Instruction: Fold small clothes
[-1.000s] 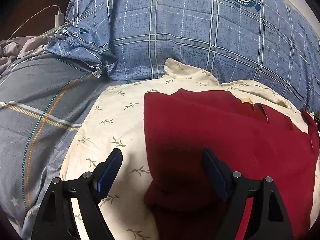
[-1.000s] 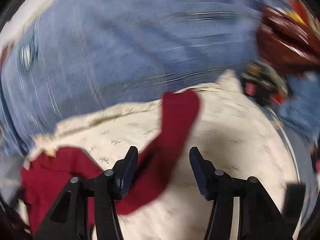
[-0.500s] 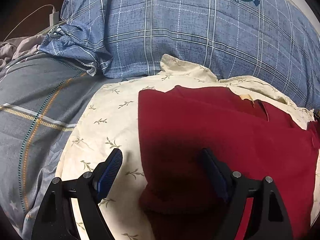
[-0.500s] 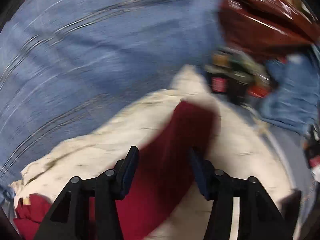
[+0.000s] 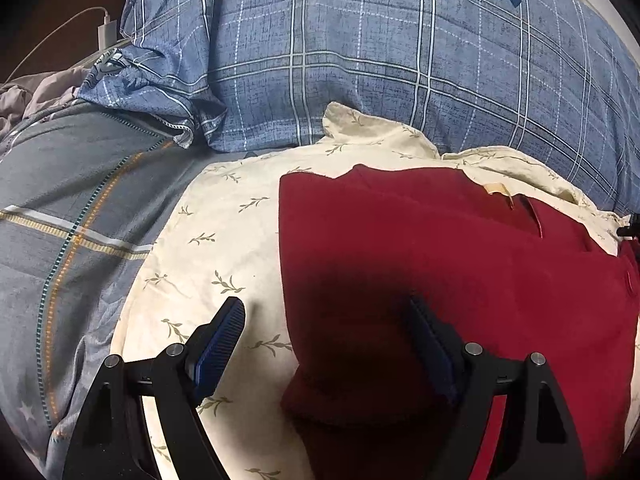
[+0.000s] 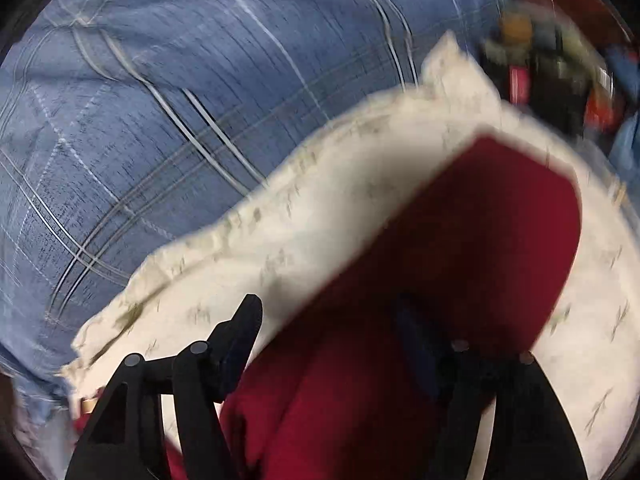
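Observation:
A dark red garment (image 5: 440, 264) lies spread flat on a cream leaf-print cloth (image 5: 224, 240) on a bed. My left gripper (image 5: 326, 332) hovers low over the garment's left edge. It is open, one finger above the cream cloth and the other above the red fabric. In the blurred right wrist view, a red sleeve (image 6: 500, 232) stretches up and to the right across the cream cloth (image 6: 280, 248). My right gripper (image 6: 330, 336) stands open over the sleeve's near part. The red fabric lies under and between the jaws, and neither pad presses on it.
A big blue plaid pillow (image 5: 380, 60) rises right behind the cloth. Grey striped bedding (image 5: 72, 200) is on the left, with a white charger and cable (image 5: 107, 32) beyond it. Dark, blurred clutter (image 6: 552, 76) sits past the cloth's far right corner.
My right gripper has swung and rolled along the red sleeve, which now fills the space between its jaws. The left gripper has hardly moved and stays open.

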Available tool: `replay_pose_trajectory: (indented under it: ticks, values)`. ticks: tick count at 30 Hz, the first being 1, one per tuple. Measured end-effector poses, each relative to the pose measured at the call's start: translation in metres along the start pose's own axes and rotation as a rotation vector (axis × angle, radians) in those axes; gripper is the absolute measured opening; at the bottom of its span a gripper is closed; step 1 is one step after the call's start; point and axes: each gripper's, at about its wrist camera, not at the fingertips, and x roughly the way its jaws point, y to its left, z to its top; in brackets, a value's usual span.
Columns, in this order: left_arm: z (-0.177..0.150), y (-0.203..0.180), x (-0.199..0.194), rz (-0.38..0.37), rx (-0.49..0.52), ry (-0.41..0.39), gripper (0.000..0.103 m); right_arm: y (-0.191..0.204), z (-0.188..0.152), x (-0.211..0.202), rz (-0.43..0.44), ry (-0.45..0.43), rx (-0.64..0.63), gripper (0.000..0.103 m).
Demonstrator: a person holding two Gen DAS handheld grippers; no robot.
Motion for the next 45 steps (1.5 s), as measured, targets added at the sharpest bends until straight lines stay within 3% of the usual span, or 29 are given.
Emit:
replay_pose_trajectory:
  ticks: [1,2,5,9,14,19,23,25,27,28,29,32,34,36,39,42,45]
  values:
    - [0.000,0.001,0.000,-0.002,-0.002,-0.001,0.081,0.001,-0.003,-0.002,0.005,0.001,-0.023,0.019]
    - [0.001,0.001,-0.001,-0.001,-0.002,-0.003,0.081,-0.001,-0.006,-0.006,0.016,-0.004,-0.038,0.005]
    - [0.002,0.003,-0.006,0.006,-0.008,-0.021,0.081,-0.018,-0.017,-0.038,0.093,-0.093,-0.028,0.006]
    - [0.001,0.012,-0.020,0.010,-0.046,-0.065,0.081,-0.035,-0.024,-0.113,0.293,-0.238,-0.022,0.006]
    - [0.001,0.031,-0.040,-0.022,-0.145,-0.132,0.081,0.012,-0.037,-0.209,0.551,-0.317,-0.208,0.006]
    - [-0.005,0.044,-0.051,-0.029,-0.200,-0.172,0.081,0.118,-0.094,-0.242,0.711,-0.237,-0.526,0.006]
    - [-0.008,0.052,-0.051,-0.040,-0.229,-0.172,0.081,0.213,-0.170,-0.195,0.798,-0.060,-0.723,0.006]
    - [-0.007,0.055,-0.050,-0.045,-0.239,-0.170,0.081,0.247,-0.210,-0.149,0.775,0.079,-0.770,0.013]
    - [-0.006,0.056,-0.048,-0.062,-0.243,-0.161,0.081,0.266,-0.248,-0.101,0.671,0.213,-0.814,0.016]
    - [-0.006,0.056,-0.047,-0.069,-0.242,-0.157,0.081,0.266,-0.258,-0.087,0.629,0.245,-0.823,0.029]
    - [-0.006,0.056,-0.047,-0.073,-0.237,-0.155,0.081,0.262,-0.265,-0.080,0.623,0.257,-0.824,0.034]
    - [-0.001,0.052,-0.044,-0.091,-0.221,-0.153,0.081,0.231,-0.266,-0.100,0.677,0.217,-0.815,0.042]
    - [0.002,0.046,-0.042,-0.096,-0.205,-0.152,0.081,0.212,-0.264,-0.116,0.686,0.138,-0.803,0.060]
    - [0.004,0.039,-0.039,-0.091,-0.189,-0.152,0.081,0.190,-0.259,-0.129,0.708,0.081,-0.759,0.068]
    - [0.003,0.028,-0.033,-0.085,-0.155,-0.141,0.081,0.171,-0.256,-0.130,0.740,0.058,-0.658,0.068]
    - [0.002,0.020,-0.023,-0.066,-0.119,-0.107,0.081,0.162,-0.260,-0.122,0.680,0.031,-0.603,0.068]
    - [0.006,0.015,-0.019,-0.074,-0.108,-0.087,0.081,0.171,-0.270,-0.115,0.671,0.070,-0.594,0.068]
